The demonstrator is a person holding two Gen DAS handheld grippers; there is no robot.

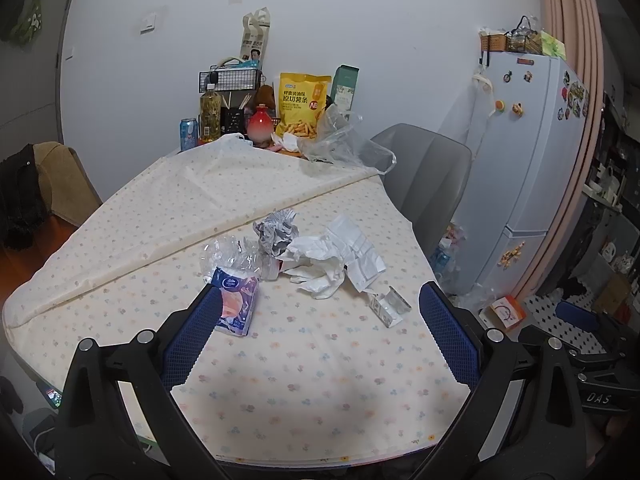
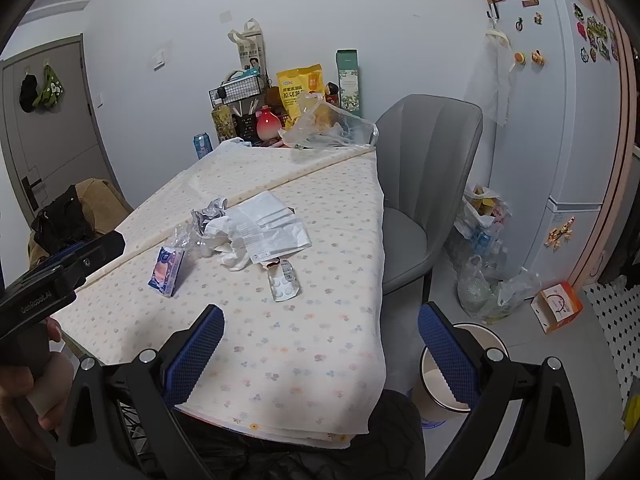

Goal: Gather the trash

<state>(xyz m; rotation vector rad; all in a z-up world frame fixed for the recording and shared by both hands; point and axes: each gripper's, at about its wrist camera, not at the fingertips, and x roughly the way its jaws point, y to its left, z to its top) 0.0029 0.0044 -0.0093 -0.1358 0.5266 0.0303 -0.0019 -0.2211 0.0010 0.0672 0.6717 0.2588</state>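
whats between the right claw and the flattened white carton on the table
Only bare floral tablecloth, as the right wrist view shows. The right claw is open, and the flattened white carton lies apart from the crumpled white paper behind it.

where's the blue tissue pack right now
The tissue pack lies on the table, at the left end of the trash pile, against the clear plastic wrapper. In the left wrist view it is just beyond the open left gripper's left finger.

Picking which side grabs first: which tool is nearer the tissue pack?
Left. The left tool hangs open over the table with the tissue pack right beside its left finger. The right tool is open further back at the table's near edge, beside the bin.
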